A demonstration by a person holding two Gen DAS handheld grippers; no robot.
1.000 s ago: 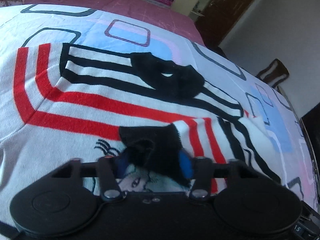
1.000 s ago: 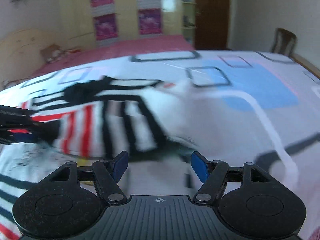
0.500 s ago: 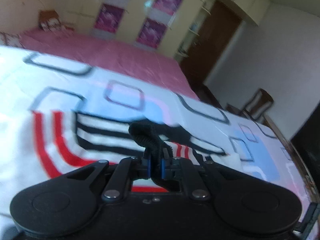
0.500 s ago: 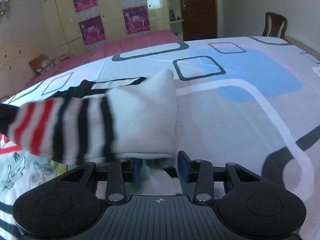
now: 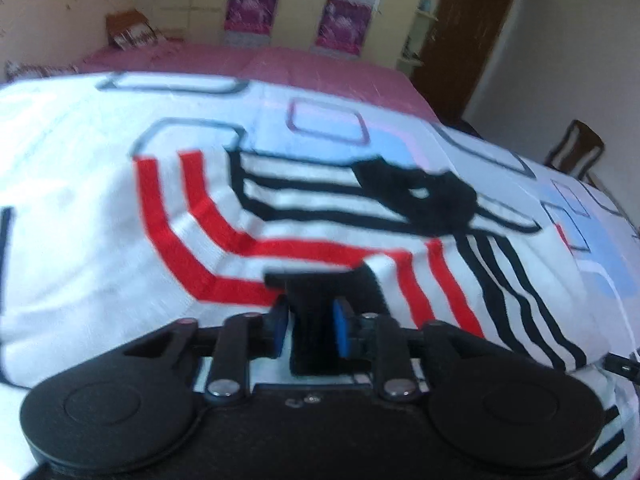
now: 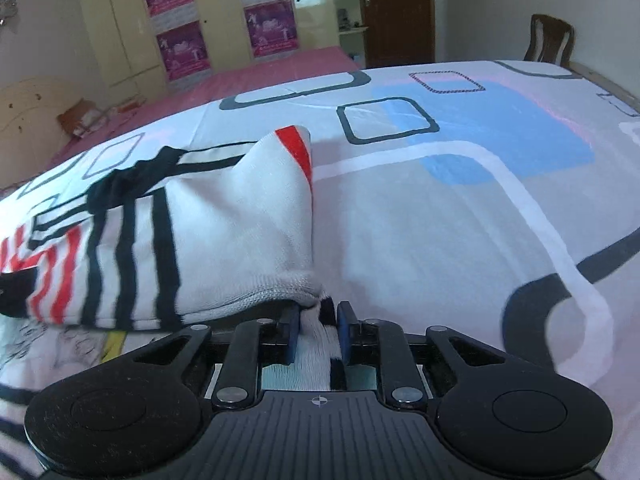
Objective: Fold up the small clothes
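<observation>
A white sweater [image 5: 120, 260] with red and black stripes and a black collar [image 5: 420, 200] lies spread on the bed. My left gripper [image 5: 309, 326] has the sleeve's black cuff [image 5: 316, 300] standing between its blue pads, which touch it on both sides while the jaws are opening. In the right wrist view the sweater [image 6: 240, 232] shows a white part folded over the striped body. My right gripper [image 6: 319, 332] pinches a bunched white and black-striped edge of the sweater between its pads, and its jaws are opening a little too.
The bed sheet [image 6: 440, 220] is white with blue patches and grey outlined shapes and stretches wide to the right. Pink bedding [image 5: 260, 64] lies beyond it. A wooden chair [image 6: 550, 42] stands by the far right edge, with a brown door [image 6: 396, 8] and cupboards behind.
My left gripper closed on the black cuff, lifted it, then brought it lower over the red stripes. My right gripper closed from wide open onto the sweater's edge, and the sleeve swung across the body.
</observation>
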